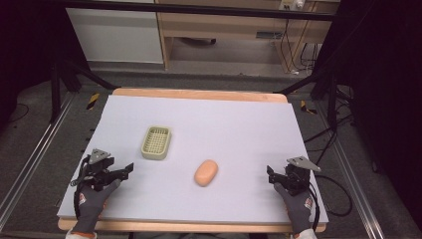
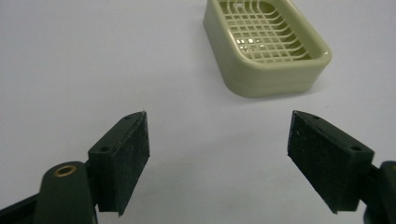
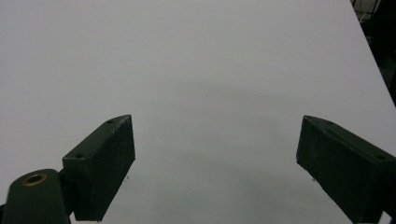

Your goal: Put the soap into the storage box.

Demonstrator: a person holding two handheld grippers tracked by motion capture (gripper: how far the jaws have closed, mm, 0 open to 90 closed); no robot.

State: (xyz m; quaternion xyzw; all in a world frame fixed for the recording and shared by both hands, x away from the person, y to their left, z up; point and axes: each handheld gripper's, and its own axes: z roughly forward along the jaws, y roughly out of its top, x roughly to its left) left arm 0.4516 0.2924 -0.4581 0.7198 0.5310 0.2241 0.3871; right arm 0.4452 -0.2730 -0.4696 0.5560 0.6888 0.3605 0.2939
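Both hand-held grippers are being held low at the near corners of the worktop (image 1: 239, 119), with nothing between their jaws. The left hand-held gripper (image 1: 130, 168) is being held with jaws spread wide and angled toward the soap dish (image 1: 157, 142); in the left gripper view the left hand-held gripper (image 2: 218, 154) is being aimed a little to one side of the soap dish (image 2: 266, 46), which is lying ahead and apart from the pads. The right hand-held gripper (image 1: 269, 175) is likewise being kept wide open, and in the right gripper view the right hand-held gripper (image 3: 215, 161) is being faced onto bare worktop (image 3: 196, 70).

The soap bar (image 1: 206, 173) is lying on the worktop between the two hand-held grippers, nearer the middle, just in front and to the right of the dish and not touching it. The dish is sitting empty, with its grid floor exposed.

Risks being judged from here:
- The bar is rounded and smooth-looking; a grip taken off-centre or too near an end is likely to squeeze it out sideways.
- The dish is light-looking and unsecured; a nudge from a jaw or from the bar on the rim could slide it or tip it.
- The right jaws are not being pointed at the bar, so a reach without turning could be missing it.

Both gloved hands are being kept wrapped around the handles, forearms entering from the near edge.
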